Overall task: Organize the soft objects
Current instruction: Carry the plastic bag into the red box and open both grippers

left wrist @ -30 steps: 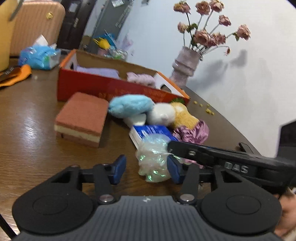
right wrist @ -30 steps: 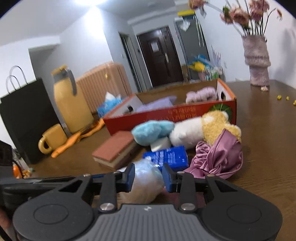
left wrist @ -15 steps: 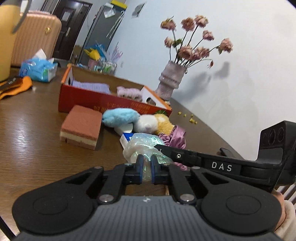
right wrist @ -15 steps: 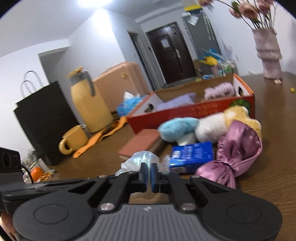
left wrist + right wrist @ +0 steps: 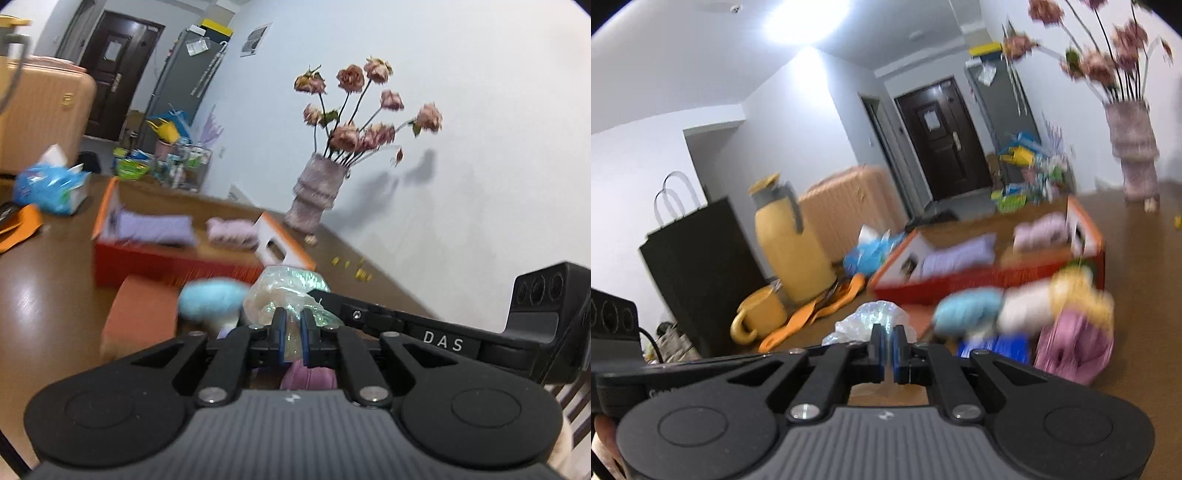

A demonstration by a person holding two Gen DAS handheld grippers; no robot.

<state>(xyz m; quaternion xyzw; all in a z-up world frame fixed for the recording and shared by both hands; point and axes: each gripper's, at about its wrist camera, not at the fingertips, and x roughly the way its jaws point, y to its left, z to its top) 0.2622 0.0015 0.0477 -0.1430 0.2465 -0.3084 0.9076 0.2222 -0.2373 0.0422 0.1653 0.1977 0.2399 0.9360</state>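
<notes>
- Two soft things are already laid in the box [image 5: 173, 266]: a lilac cloth [image 5: 155, 229] and a pink bundle [image 5: 231, 232].
- Several are left on the worktop [image 5: 55, 295] just in front of the box: a blue plush [image 5: 967, 310], a white plush [image 5: 1027, 308], a yellow plush [image 5: 1078, 291], a pink satin piece [image 5: 1071, 347], a blue pack [image 5: 997, 350] and a sponge block [image 5: 142, 314]. By this count the task is judged well short of halfway.
- The left hand-held gripper [image 5: 291, 341] is closed on the near edge of an iridescent bag [image 5: 284, 291]; the film is pinched between its blue pads.
- The right hand-held gripper [image 5: 887, 350] is clamped on the same bag from the other side, its pads nearly touching with thin film between them.
- The bag is held between both grippers, bulging just beyond the fingertips and apparently clear of the worktop, short of the box.
- The step in hand is judged to be carrying the bag to the box.
</notes>
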